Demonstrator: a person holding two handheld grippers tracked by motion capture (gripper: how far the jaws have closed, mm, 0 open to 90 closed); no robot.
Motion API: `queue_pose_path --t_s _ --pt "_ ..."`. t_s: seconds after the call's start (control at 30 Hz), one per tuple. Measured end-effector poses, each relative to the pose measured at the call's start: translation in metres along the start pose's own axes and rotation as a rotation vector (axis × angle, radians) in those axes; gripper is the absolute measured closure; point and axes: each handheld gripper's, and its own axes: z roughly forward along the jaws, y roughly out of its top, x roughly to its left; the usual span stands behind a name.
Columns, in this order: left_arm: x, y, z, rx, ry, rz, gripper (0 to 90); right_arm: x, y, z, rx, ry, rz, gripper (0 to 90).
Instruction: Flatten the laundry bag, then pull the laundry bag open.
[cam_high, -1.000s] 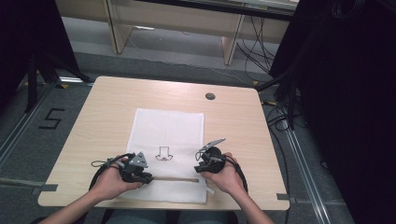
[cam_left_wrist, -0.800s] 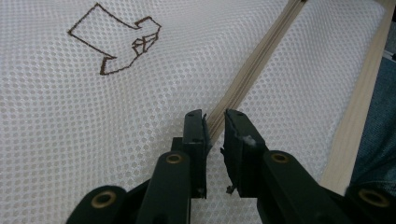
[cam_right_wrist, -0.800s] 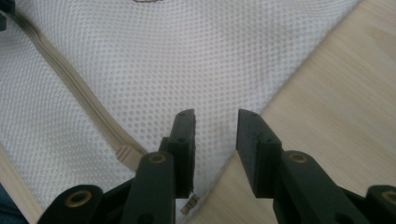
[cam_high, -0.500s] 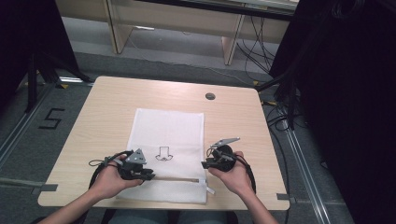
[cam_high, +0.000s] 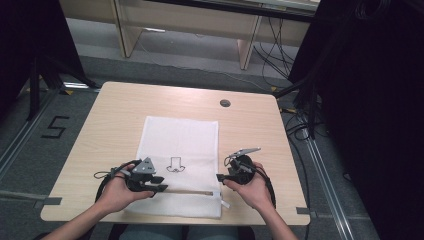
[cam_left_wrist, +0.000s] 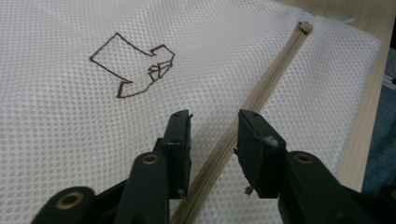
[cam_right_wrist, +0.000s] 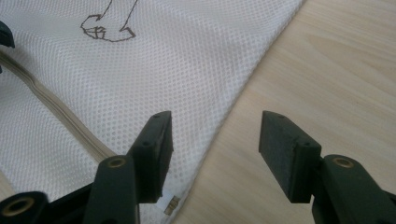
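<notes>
White mesh bag (cam_high: 180, 165) lies flat on the tabletop (cam_high: 110, 115), near the person's edge, zipper (cam_high: 187, 191) running across its near end. A brown outline drawing (cam_high: 174, 164) sits mid-bag.

Left gripper (cam_left_wrist: 214, 133): in the high view it rests over the bag's near left part at the zipper's left end. In the left gripper view its jaws straddle the zipper (cam_left_wrist: 261, 86), apart from each other, nothing pinched between the pads. Jaws have just been opening; released.

Right gripper (cam_right_wrist: 214, 140): in the high view it sits at the bag's right edge, by the zipper's right end. In the right gripper view its jaws stand wide, one over mesh (cam_right_wrist: 187, 60), the other over bare wood (cam_right_wrist: 327, 60); the bag's edge runs between them, untouched. Jaws have just been opening; released.

Zipper pull (cam_left_wrist: 306, 27) lies at the far end of the zipper in the left gripper view.
</notes>
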Motion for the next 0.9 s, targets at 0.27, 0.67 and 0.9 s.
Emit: queue_pose_path --t_s 0.27,0.67,0.9 --pt "-0.001 0.002 -0.001 -0.048 -0.004 -0.019 54.4 0.0 -0.001 -0.003 -0.014 0.029 0.029 57.9" --pt "-0.007 0.013 0.005 -0.048 -0.023 0.008 47.8 0.007 -0.009 -0.008 0.095 0.06 -0.002 90.0" --pt "-0.025 0.034 0.015 -0.061 -0.046 0.054 53.1 0.018 -0.01 -0.001 0.128 0.06 0.002 90.0"
